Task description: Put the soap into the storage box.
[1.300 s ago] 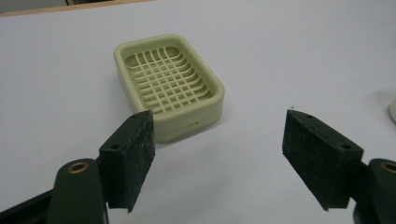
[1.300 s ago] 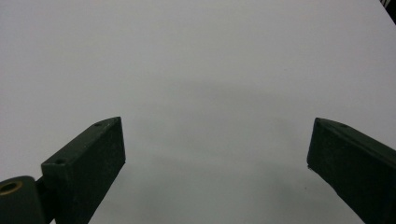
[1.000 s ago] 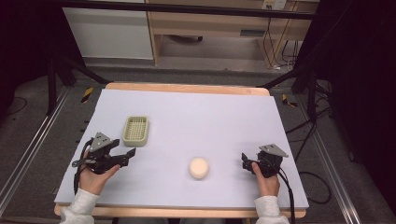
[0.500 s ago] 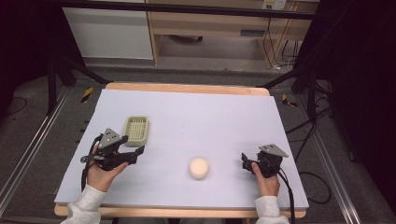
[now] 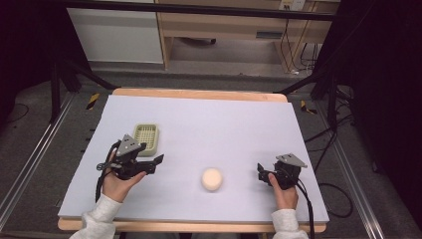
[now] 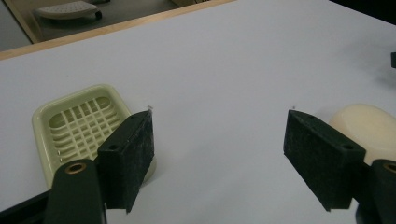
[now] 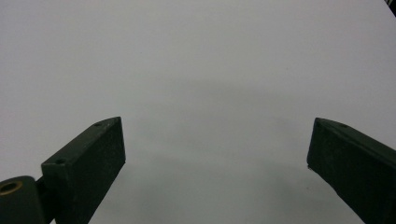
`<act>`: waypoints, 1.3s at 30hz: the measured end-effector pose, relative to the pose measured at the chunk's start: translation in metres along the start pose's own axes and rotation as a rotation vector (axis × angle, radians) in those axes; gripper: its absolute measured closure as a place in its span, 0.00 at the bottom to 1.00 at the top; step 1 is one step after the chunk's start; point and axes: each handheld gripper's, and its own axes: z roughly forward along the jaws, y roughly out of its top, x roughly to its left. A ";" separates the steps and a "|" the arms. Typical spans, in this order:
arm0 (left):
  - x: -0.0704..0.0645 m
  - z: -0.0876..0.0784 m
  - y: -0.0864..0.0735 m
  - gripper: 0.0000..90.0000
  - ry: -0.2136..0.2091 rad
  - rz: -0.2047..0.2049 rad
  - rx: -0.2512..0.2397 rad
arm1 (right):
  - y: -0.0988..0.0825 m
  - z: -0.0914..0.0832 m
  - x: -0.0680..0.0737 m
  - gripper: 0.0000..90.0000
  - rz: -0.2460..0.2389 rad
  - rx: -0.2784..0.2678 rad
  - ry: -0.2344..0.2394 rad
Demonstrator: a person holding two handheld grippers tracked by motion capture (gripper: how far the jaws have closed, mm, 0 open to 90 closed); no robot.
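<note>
While I scan from the left side of the table, my left gripper [image 5: 158,160] hangs just in front of the pale green soap dish [image 5: 147,137], jaws spread wide and holding nothing. Through the left gripper view the slatted soap dish [image 6: 81,128] sits beside one pad, and the cream soap bar [image 6: 371,128] peeks out past the other, so I'm aimed at the bare mat between the two. Moving across, the soap bar [image 5: 212,179] lies alone near the front middle of the white table [image 5: 239,124], well apart from the dish. Over on the right, my right gripper [image 5: 260,171] rests low near the front edge, jaws wide open and empty; its own view looks down on plain white surface.

My read: I'm lining up on the soap. To do it well I'd swing the left jaws squarely over the bar, straddle its narrower sides, come down level and close gently, since soap may squirt out of a hard pinch.
</note>
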 end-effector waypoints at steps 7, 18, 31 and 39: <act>-0.008 0.006 0.006 0.27 -0.021 0.014 0.001 | 0.000 0.000 0.000 0.05 -0.003 0.002 -0.001; -0.020 0.017 0.012 0.26 -0.053 0.027 0.007 | 0.000 0.000 0.000 0.05 -0.005 0.003 0.000; -0.032 0.027 0.017 0.26 -0.080 0.055 0.023 | 0.000 0.000 0.000 0.05 -0.006 0.003 0.001; -0.042 0.035 0.020 0.26 -0.101 0.069 0.031 | 0.000 0.000 0.000 0.05 -0.004 0.003 0.002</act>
